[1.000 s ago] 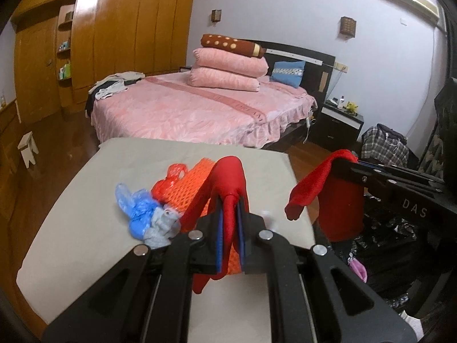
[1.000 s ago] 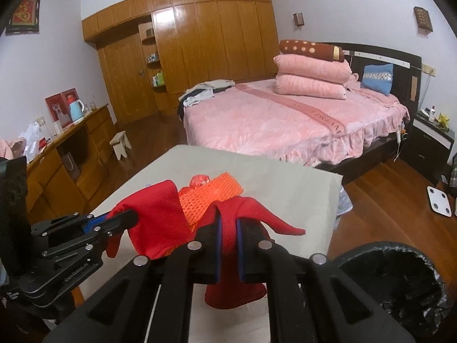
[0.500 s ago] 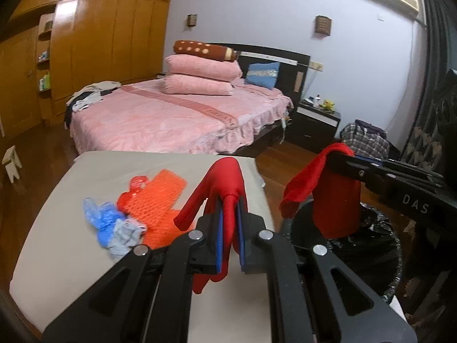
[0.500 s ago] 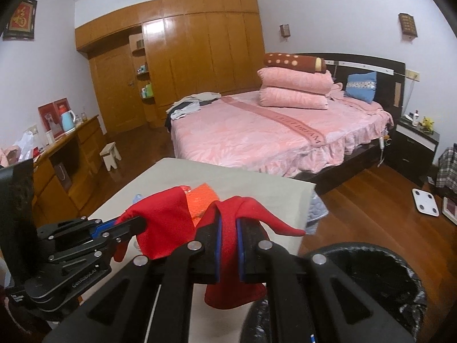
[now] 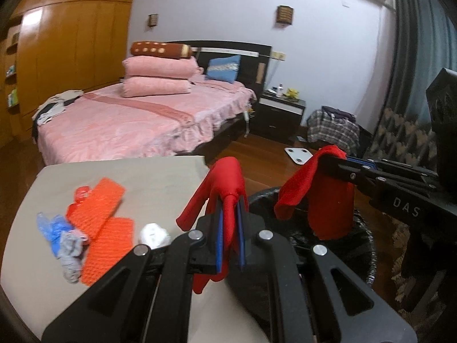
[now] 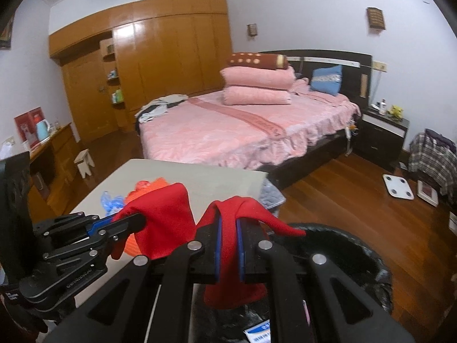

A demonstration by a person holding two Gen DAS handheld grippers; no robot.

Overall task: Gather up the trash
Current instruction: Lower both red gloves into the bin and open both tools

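My left gripper [image 5: 229, 228] is shut on a red cloth [image 5: 225, 180], held at the table's right edge beside the bin. My right gripper [image 6: 228, 243] is shut on another red cloth [image 6: 245, 208] and holds it over the black-lined trash bin [image 6: 357, 245]. In the left wrist view the right gripper [image 5: 332, 157] hangs its red cloth [image 5: 328, 200] above the bin [image 5: 360, 245]. On the beige table [image 5: 160, 177] lie orange mesh pieces [image 5: 100, 200], a blue and grey wad [image 5: 60, 234] and a white crumpled bit [image 5: 152, 234].
A pink bed [image 6: 242, 131] stands behind the table. A nightstand [image 6: 382, 134], a white scale [image 6: 398, 190] and a plaid bag [image 6: 434, 154] are on the wooden floor to the right. A wooden desk [image 6: 54, 148] and stool [image 6: 84, 163] stand at the left.
Both grippers have moved right with their red cloths, from above the table toward the bin. The right cloth now hangs over the bin's opening. A white crumpled bit has come into view.
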